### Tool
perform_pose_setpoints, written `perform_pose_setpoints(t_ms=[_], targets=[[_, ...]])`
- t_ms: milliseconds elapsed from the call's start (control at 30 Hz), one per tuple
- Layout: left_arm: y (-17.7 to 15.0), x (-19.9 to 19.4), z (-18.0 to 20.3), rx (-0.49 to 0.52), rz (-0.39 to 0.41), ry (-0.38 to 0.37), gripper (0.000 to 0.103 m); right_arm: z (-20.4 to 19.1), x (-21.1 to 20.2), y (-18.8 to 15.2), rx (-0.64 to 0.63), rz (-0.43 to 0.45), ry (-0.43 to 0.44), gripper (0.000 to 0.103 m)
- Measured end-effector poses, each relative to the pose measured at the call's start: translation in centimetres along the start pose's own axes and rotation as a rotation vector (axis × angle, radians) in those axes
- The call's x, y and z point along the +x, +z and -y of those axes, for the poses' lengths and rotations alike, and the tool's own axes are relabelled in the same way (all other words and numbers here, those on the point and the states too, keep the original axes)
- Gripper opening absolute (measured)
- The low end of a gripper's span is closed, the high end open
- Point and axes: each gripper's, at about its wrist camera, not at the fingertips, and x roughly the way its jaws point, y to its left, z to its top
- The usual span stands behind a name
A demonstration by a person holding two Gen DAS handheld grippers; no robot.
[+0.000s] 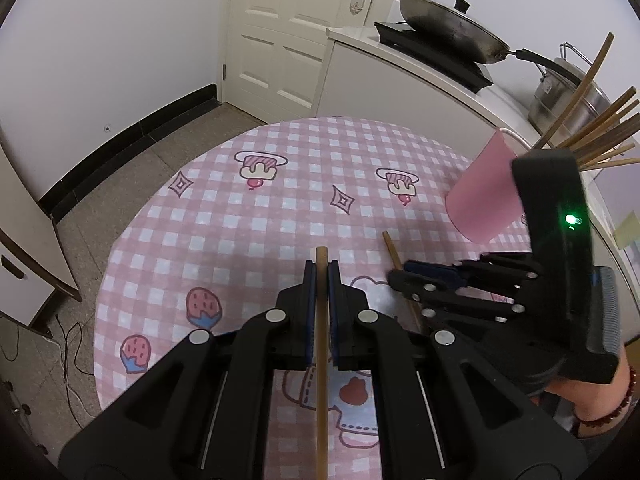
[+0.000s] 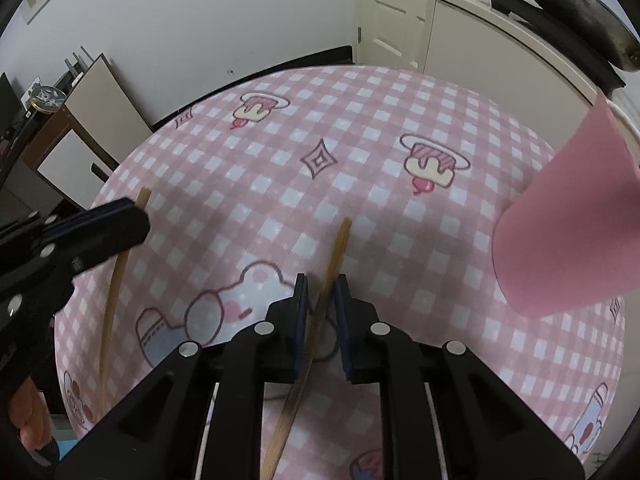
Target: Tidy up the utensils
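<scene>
We hold two black two-finger grippers over a round table (image 1: 248,216) covered in a pink-and-white checked cloth printed with cartoon cakes and strawberries.

The left gripper (image 1: 322,276) is clenched on a long, pale bamboo chopstick (image 1: 322,360), which runs straight along the line of the fingers and pokes out just past their tips. In the right wrist view the same chopstick (image 2: 114,276) shows as a long curved stick (the lens bends it) with the left gripper (image 2: 132,220) clamped near its far end.

The right gripper (image 2: 320,300) straddles a second bamboo chopstick (image 2: 338,248) that lies on the cloth, angled between the blue pads. The right pad stands clearly apart from the stick; the left pad is just beside it, and we cannot tell whether it touches, so the jaws are parted and not gripping. From the left wrist view this chopstick (image 1: 394,254) lies just beside our held one, its far end pointing toward a pink paper cup (image 1: 480,200), with the right gripper (image 1: 400,276) down over it.

The pink cup (image 2: 560,232) stands near the right edge of the table, and a bundle of bamboo chopsticks (image 1: 592,128) fans out of its top. Behind the table sit a white counter (image 1: 400,64), a steel wok (image 1: 448,24) with a lid on a black cooktop, a steel pot (image 1: 560,96), and a white door (image 1: 288,32).
</scene>
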Motion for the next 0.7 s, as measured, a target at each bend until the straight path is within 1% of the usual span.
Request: perform_pose_setpoints(t_ms=[33, 100, 167, 267, 433, 700], targets=[[0.0, -0.1, 0.2, 0.003, 0.000, 0.002, 0.006, 0.0, 0.0, 0.1, 0.001, 0.002, -0.004, 0.007], [0.1, -0.4, 0.5, 0.001, 0.004, 0.001, 0.006, 0.1, -0.4, 0.0, -0.006, 0.014, 0.006, 0.007], [0.2, -1.0, 0.8, -0.002, 0.012, -0.006, 0.006, 0.0, -1.4, -0.5, -0.009, 0.041, 0.010, 0.006], [0.4, -2.2, 1.6, 0.006, 0.030, -0.007, 0.006, 0.0, -3.7, -1.3, -0.018, 0.086, 0.045, 0.005], [0.6, -5.2, 3.6, 0.017, 0.084, -0.019, 0.006, -0.2, -9.0, -2.3, -0.044, 0.195, 0.079, 0.004], [0.8, -11.3, 8.1, 0.056, 0.206, -0.040, 0.006, 0.2, -17.5, -4.6, -0.070, 0.371, 0.082, 0.004]])
